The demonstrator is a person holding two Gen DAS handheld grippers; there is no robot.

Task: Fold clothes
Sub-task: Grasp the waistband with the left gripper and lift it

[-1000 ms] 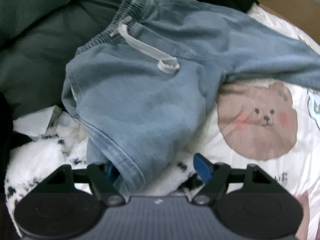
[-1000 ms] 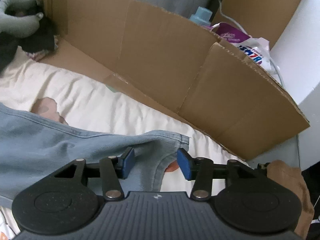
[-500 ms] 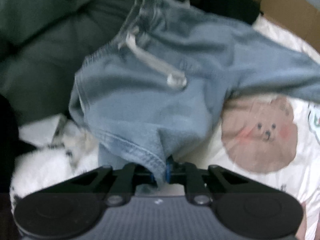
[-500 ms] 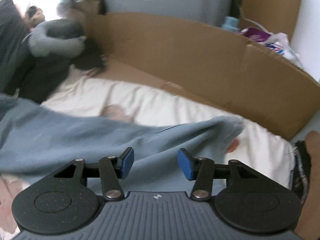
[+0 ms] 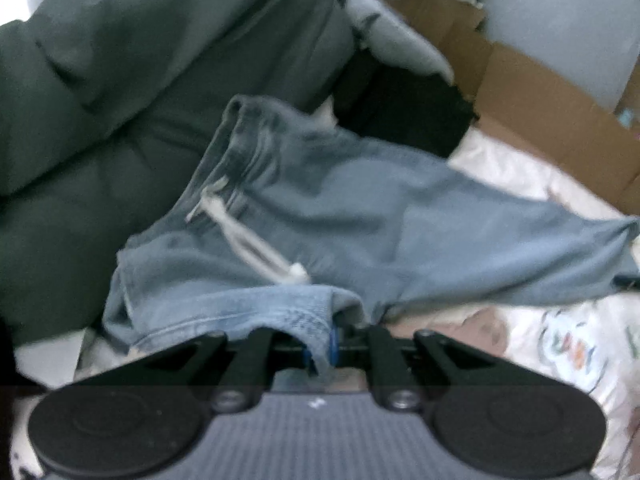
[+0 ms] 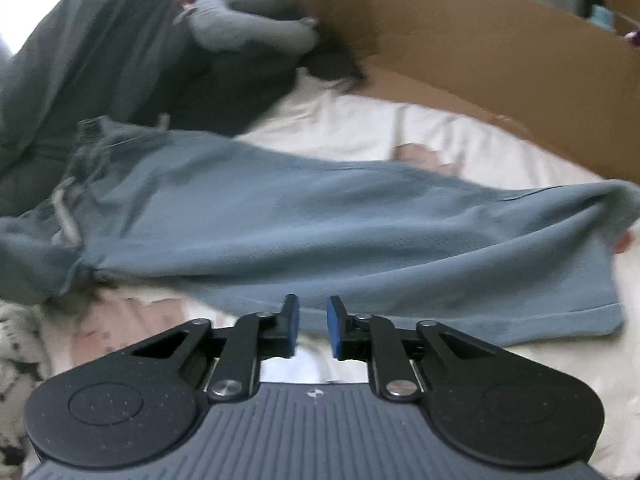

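Denim, pale blue: one pair of jeans (image 5: 360, 216) lies spread across a cream bedsheet (image 6: 360, 120), waistband toward the dark green bedding (image 5: 120, 100), one leg stretched out toward the cardboard wall (image 6: 500, 60). Your left gripper (image 5: 324, 346) is clenched on the hem of the nearer leg, cloth bunched between its blue pads, and that hem is raised off the sheet; the hold looks meant to carry this leg over onto the other. Your right gripper (image 6: 312, 326) hovers just short of the far leg's lower edge; its jaws are closing, a narrow gap remains, and nothing sits between the pads, only sheet below them. You have not yet gripped that side, so the fold is judged barely begun. White drawstring (image 5: 256, 240): loose across the front below the waistband. Surface: soft, printed with pale cartoon figures. Surroundings: black garment (image 5: 400, 108) and grey garment (image 6: 248, 28) heaped beyond the jeans; a fluffy white spotted fabric (image 6: 16, 328) at the left edge; pictures blurred.
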